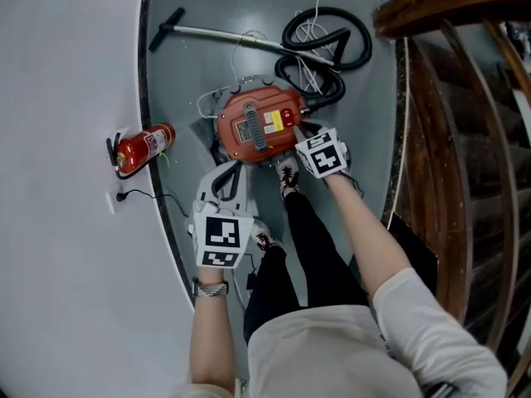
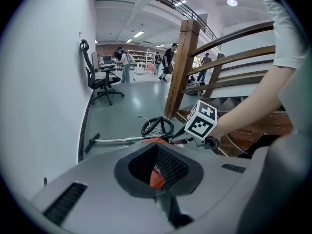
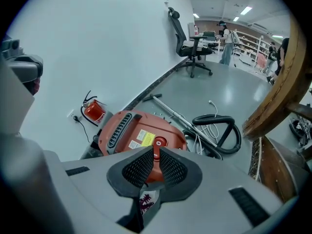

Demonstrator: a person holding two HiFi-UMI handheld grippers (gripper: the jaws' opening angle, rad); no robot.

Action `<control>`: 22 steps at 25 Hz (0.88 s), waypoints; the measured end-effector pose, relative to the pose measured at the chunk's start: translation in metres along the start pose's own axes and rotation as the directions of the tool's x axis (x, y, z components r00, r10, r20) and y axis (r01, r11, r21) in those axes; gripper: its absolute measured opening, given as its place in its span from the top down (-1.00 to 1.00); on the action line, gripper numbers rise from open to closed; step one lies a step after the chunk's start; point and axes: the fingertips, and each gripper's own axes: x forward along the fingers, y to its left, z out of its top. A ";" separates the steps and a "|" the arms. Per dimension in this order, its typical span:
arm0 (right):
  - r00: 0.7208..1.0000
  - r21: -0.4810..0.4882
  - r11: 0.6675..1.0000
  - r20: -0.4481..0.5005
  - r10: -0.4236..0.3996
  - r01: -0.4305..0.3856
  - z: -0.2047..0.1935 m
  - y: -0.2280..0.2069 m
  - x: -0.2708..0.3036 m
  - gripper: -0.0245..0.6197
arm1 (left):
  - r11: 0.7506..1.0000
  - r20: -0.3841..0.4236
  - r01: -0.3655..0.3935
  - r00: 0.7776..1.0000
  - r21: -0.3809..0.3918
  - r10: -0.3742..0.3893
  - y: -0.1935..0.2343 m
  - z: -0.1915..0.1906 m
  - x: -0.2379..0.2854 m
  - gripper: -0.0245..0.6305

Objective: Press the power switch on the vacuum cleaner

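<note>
The round red vacuum cleaner (image 1: 257,127) (image 3: 131,130) stands on the grey floor by the curved wall. It has a grey handle slot, a yellow label and a round red power switch (image 1: 286,116) (image 3: 159,142) on top. My right gripper (image 1: 300,133) (image 3: 156,152) hangs just above the cleaner's right side. Its pads stand a narrow gap apart with nothing between them, and the switch shows through the gap. My left gripper (image 1: 236,169) (image 2: 157,147) hovers in front of the cleaner, its pad tips together and empty.
A black hose (image 1: 325,44) and a metal wand (image 1: 232,36) lie behind the cleaner. A red fire extinguisher (image 1: 143,148) and a wall socket (image 1: 112,197) sit at the left wall. A wooden stair rail (image 1: 448,7) runs on the right. My shoe (image 1: 288,175) touches the cleaner's front.
</note>
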 end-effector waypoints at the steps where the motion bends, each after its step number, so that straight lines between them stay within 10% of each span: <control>1: 1.000 -0.002 1.000 0.004 -0.004 0.004 0.002 -0.001 -0.004 0.76 | 1.000 0.008 -0.001 1.000 -0.002 0.001 0.000 0.003 -0.002 0.92; 22: 0.990 -0.095 0.995 0.138 -0.011 0.024 0.029 0.026 -0.106 0.84 | 0.999 0.109 -0.033 0.994 0.037 0.029 -0.024 0.049 -0.066 0.92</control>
